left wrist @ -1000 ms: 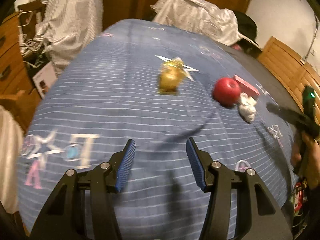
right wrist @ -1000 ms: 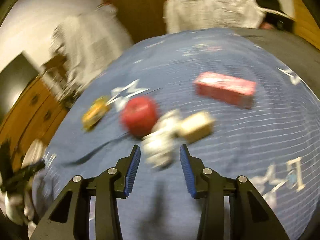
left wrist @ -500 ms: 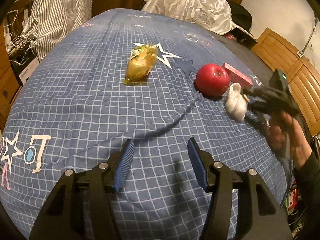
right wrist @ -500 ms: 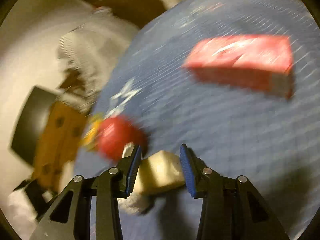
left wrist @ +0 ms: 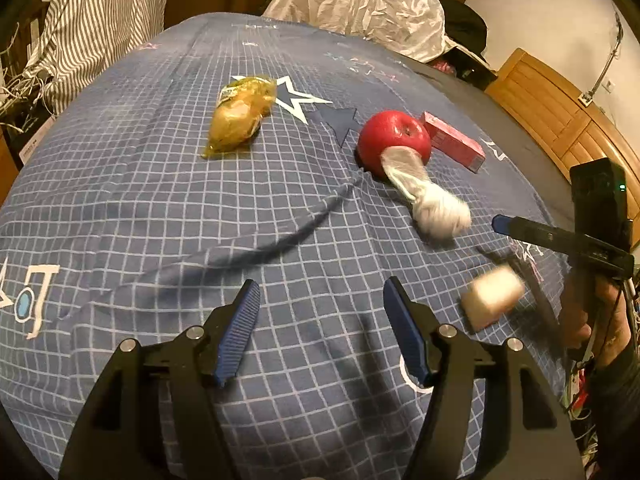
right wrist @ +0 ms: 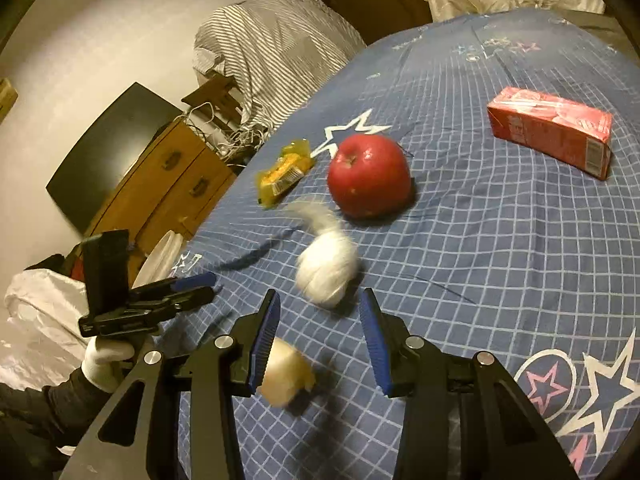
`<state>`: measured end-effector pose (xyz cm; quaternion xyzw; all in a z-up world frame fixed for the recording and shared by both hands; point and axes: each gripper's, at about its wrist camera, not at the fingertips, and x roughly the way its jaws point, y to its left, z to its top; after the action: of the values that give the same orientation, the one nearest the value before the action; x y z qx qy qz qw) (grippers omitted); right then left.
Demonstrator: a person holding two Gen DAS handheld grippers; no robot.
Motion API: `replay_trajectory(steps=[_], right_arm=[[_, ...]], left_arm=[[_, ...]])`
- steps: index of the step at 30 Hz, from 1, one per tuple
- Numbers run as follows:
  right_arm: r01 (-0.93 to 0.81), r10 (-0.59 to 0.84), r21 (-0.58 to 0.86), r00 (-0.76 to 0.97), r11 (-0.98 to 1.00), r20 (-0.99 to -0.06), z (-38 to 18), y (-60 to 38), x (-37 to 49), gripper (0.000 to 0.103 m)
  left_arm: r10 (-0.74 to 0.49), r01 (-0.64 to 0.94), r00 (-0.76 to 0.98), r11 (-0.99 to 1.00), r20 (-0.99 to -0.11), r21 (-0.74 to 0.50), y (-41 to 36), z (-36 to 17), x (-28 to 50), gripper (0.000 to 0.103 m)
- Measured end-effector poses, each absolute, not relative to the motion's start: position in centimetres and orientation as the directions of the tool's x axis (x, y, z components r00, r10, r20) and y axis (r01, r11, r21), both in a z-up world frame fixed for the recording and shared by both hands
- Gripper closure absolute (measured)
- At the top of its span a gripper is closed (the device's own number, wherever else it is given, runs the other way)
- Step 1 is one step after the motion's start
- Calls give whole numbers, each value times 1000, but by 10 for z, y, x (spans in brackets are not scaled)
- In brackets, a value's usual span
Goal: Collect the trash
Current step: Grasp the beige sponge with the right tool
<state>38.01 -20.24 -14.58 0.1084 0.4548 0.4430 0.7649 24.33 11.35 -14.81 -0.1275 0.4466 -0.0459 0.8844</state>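
Note:
On the blue checked bedspread [left wrist: 160, 200] lie a yellow snack wrapper [left wrist: 240, 118], a red apple [left wrist: 394, 140], a pink carton [left wrist: 454, 144], a crumpled white tissue [left wrist: 432, 200] and a small beige block [left wrist: 492, 294]. The tissue and block look motion-blurred. My left gripper [left wrist: 322, 320] is open and empty above the near bedspread. My right gripper [right wrist: 320, 334] is open; the beige block [right wrist: 286, 372] lies just below its left finger, and the tissue [right wrist: 326, 266] sits just ahead. The apple [right wrist: 368, 176], wrapper [right wrist: 284, 172] and carton [right wrist: 552, 128] lie farther off.
A striped shirt [left wrist: 100, 20] hangs at the far left. A white plastic bag [left wrist: 360, 4] lies beyond the bed. A wooden dresser [right wrist: 168, 188] and dark screen [right wrist: 108, 152] stand to the left. A wooden headboard [left wrist: 560, 112] is at right.
My right gripper has opened and pulled back; the beige block it held and the tissue have dropped onto the bedspread. The left gripper has stayed nearly still.

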Motion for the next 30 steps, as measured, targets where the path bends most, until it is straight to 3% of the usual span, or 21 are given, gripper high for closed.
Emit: replay_trajectory(steps=[2, 5, 13, 16, 19, 25, 30], right_arm=[[-618, 783, 556, 164, 555, -600, -141, -186, 372, 47], [-706, 762, 492, 104, 510, -640, -139, -168, 353, 42], [-868, 580, 233, 75, 438, -811, -151, -127, 325, 42], [-880, 552, 172, 117, 443, -825, -153, -128, 321, 55], [-858, 594, 203, 139, 472, -793, -144, -143, 328, 62], [-672, 622, 271, 357, 689, -697, -130, -201, 382, 63], [-568, 514, 218, 435, 794, -739, -145, -182, 415, 63]], left_arm=[[-197, -31, 593, 964, -781, -266, 113, -150, 245, 41], [-207, -19, 583, 963, -786, -268, 112, -153, 248, 41], [-235, 24, 560, 963, -794, -268, 104, -160, 255, 37], [-237, 30, 557, 964, -796, -266, 100, -162, 260, 37], [-244, 40, 557, 963, -794, -268, 92, -162, 266, 37], [-252, 50, 557, 961, -791, -271, 84, -161, 271, 37], [-266, 71, 554, 959, -789, -273, 70, -159, 280, 37]])
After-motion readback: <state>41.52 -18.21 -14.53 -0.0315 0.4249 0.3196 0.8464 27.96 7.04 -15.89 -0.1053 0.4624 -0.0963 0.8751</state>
